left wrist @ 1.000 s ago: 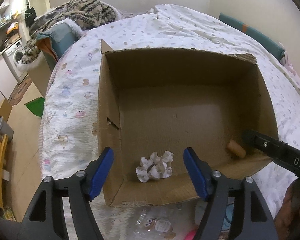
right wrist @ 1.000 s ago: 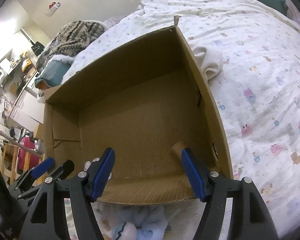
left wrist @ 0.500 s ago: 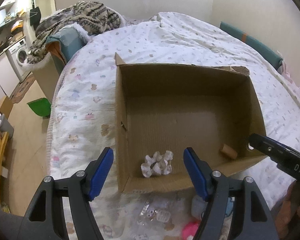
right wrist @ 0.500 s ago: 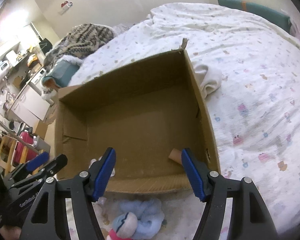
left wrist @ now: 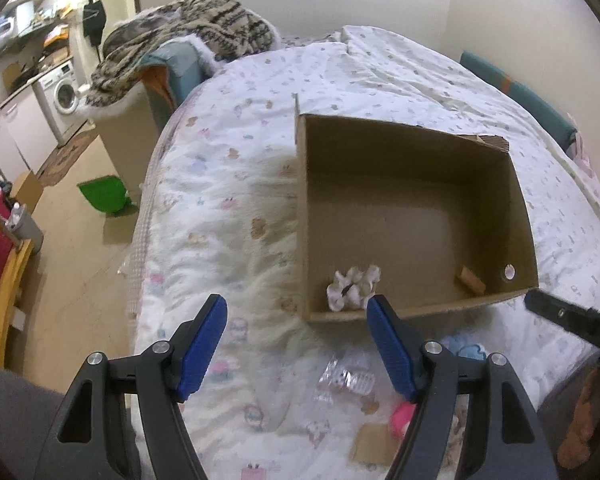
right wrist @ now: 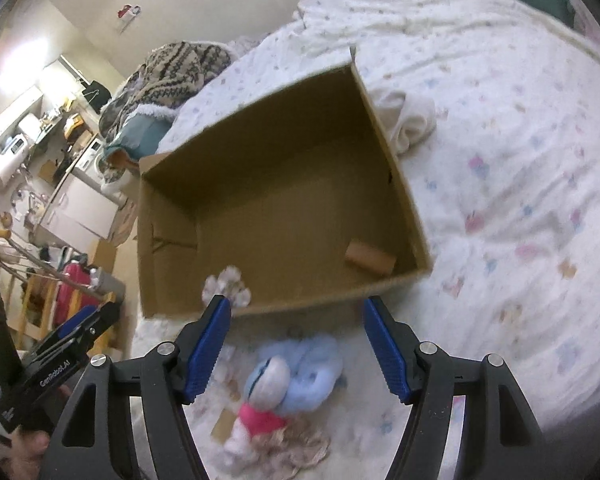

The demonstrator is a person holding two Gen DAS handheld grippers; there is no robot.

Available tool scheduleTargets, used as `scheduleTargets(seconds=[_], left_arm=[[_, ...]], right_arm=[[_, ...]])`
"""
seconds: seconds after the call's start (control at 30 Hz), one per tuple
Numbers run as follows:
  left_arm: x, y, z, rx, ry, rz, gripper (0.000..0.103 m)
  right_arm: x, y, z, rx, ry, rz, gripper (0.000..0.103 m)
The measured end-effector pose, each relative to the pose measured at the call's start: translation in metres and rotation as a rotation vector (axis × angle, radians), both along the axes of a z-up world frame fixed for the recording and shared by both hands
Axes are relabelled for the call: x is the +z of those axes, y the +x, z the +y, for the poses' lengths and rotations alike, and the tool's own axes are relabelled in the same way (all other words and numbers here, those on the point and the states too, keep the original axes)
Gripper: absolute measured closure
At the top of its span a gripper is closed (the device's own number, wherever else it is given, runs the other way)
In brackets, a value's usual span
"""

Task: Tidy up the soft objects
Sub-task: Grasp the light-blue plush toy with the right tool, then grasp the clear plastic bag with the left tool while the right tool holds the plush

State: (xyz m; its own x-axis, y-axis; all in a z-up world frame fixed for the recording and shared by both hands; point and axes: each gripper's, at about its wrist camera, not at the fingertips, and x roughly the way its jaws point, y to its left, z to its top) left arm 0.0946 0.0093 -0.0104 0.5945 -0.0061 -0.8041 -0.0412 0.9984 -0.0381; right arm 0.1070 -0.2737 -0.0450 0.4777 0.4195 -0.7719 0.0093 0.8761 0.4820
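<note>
An open cardboard box [left wrist: 516,200] sits on the bed; it also shows in the right wrist view [right wrist: 384,140]. Inside lie a white scrunchie [left wrist: 352,284] [right wrist: 228,284] and a tan cork-like roll [left wrist: 472,282] [right wrist: 370,262]. In front of the box lie a light blue plush with a pink and white toy [right wrist: 292,376], a clear plastic item [left wrist: 346,380] and a pink object [left wrist: 402,420]. My left gripper [left wrist: 298,354] is open and empty, near the box's front left corner. My right gripper [right wrist: 296,350] is open and empty above the plush.
The bed's patterned white quilt [left wrist: 220,208] surrounds the box. A cream cloth [right wrist: 410,120] lies beside the box's right wall. A knitted blanket pile [left wrist: 188,28], a green dustpan [left wrist: 104,196] and a washing machine [left wrist: 62,94] are to the left, off the bed.
Both grippers have pulled back and up from the box, so it looks smaller and farther. The plush and other items in front of the box have come into view.
</note>
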Motion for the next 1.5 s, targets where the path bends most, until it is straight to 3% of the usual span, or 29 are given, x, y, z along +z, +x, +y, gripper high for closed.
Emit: scheduleTargets(seconds=[0.23, 0.3, 0.57, 0.67, 0.73, 0.77, 0.8, 0.9, 1.3, 1.5], left_arm=[[-0.013, -0.009, 0.005, 0.037, -0.032, 0.056, 0.033], [-0.017, -0.008, 0.006, 0.046, -0.036, 0.071, 0.033], [-0.031, 0.001, 0.016, 0.099, -0.051, 0.119, 0.033], [-0.038, 0.006, 0.017, 0.119, -0.035, 0.134, 0.033], [-0.043, 0.009, 0.017, 0.127, -0.039, 0.149, 0.033], [-0.045, 0.011, 0.017, 0.129, -0.042, 0.158, 0.033], [-0.047, 0.012, 0.017, 0.130, -0.044, 0.163, 0.033], [-0.052, 0.015, 0.016, 0.126, -0.048, 0.179, 0.033], [-0.073, 0.018, 0.018, 0.102, -0.100, 0.275, 0.033], [-0.101, 0.025, -0.015, -0.043, -0.100, 0.391, 0.033]], right_arm=[[-0.048, 0.003, 0.024, 0.051, 0.085, 0.242, 0.022], [-0.061, 0.005, 0.033, 0.068, 0.067, 0.285, 0.016], [-0.100, 0.026, 0.058, 0.113, -0.057, 0.377, 0.016], [-0.102, 0.028, 0.068, 0.142, -0.088, 0.368, 0.017], [-0.100, 0.025, 0.076, 0.180, -0.139, 0.347, 0.033], [-0.099, 0.023, 0.079, 0.201, -0.150, 0.338, 0.050], [-0.099, 0.024, 0.082, 0.220, -0.141, 0.337, 0.059], [-0.094, 0.021, 0.088, 0.251, -0.139, 0.307, 0.067], [-0.029, -0.004, 0.055, 0.194, -0.068, 0.126, 0.069], [-0.025, -0.012, 0.032, 0.119, -0.001, 0.127, 0.069]])
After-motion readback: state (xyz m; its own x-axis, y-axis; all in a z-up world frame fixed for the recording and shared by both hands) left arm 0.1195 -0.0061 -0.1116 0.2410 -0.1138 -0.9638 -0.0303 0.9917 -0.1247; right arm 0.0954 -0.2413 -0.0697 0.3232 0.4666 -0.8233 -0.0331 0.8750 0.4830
